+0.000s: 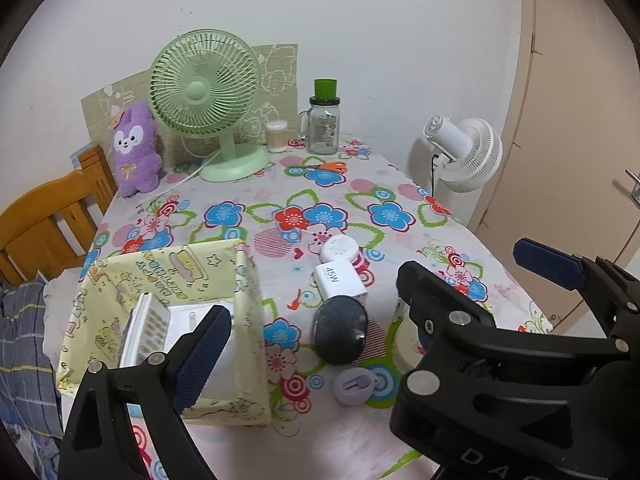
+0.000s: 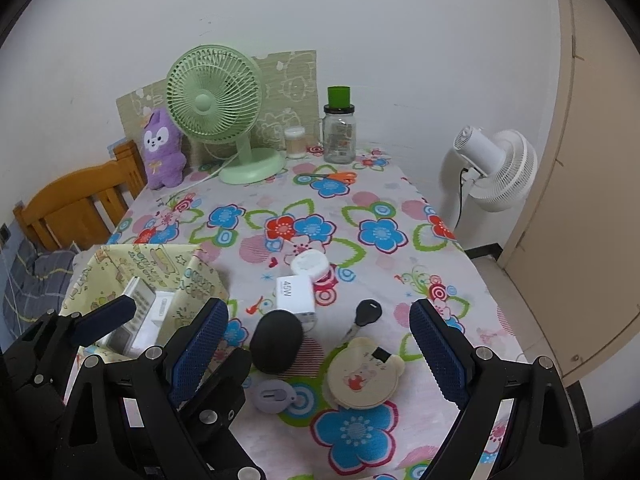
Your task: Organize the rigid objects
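A yellow fabric basket [image 1: 248, 320] [image 2: 200, 280] stands at the table's near left, holding a white keypad device [image 1: 146, 332] and a white box. Right of it lie a white round case [image 1: 340, 248], a white 45W charger [image 1: 338, 280], a dark oval case [image 1: 340, 330], a grey round tag [image 1: 354, 386], a black key [image 2: 366, 314] and a cream bear coaster [image 2: 364, 372]. My left gripper [image 1: 320, 316] is open, one pad [image 1: 204, 352] over the basket, its other finger hidden by the right gripper. My right gripper [image 2: 318, 308] hangs open above the dark case and key, holding nothing.
At the back stand a green fan [image 1: 204, 92], a purple plush [image 1: 134, 152], a glass jar with a green lid [image 1: 324, 124], a small cup [image 1: 277, 136] and orange scissors [image 1: 324, 167]. A wooden chair [image 1: 44, 224] is left; a white fan [image 1: 468, 152] and a door are right.
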Demonstrator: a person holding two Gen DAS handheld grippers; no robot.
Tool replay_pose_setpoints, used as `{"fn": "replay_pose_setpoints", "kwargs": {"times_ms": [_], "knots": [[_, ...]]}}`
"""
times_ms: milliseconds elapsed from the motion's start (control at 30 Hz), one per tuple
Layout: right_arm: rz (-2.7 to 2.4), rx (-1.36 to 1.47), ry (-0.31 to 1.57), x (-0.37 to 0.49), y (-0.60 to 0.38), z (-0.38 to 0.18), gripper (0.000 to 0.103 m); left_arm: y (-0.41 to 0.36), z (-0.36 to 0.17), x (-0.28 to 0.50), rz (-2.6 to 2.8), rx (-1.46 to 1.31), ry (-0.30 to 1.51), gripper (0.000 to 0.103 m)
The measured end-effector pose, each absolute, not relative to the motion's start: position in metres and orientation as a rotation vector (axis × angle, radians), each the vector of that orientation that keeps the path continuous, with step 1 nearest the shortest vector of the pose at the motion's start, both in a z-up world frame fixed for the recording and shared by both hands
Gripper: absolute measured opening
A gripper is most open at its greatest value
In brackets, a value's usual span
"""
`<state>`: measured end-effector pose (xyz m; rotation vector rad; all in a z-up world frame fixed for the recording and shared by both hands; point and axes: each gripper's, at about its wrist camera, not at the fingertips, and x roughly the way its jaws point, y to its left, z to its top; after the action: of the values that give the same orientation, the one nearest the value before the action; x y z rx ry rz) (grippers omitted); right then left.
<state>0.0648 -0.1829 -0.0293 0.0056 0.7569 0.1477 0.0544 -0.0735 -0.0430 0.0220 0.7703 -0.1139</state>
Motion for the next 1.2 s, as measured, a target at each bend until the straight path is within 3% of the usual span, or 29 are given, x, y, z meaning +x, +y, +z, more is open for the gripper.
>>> {"fn": "replay_pose_setpoints", "kwargs": {"times_ms": [1200], "knots": [[0.155,0.023,0.827,0.093,-0.237,-0.109,0.094,-0.121,-0.126,0.089,-0.123,-0.024,0.906,0.09]]}}
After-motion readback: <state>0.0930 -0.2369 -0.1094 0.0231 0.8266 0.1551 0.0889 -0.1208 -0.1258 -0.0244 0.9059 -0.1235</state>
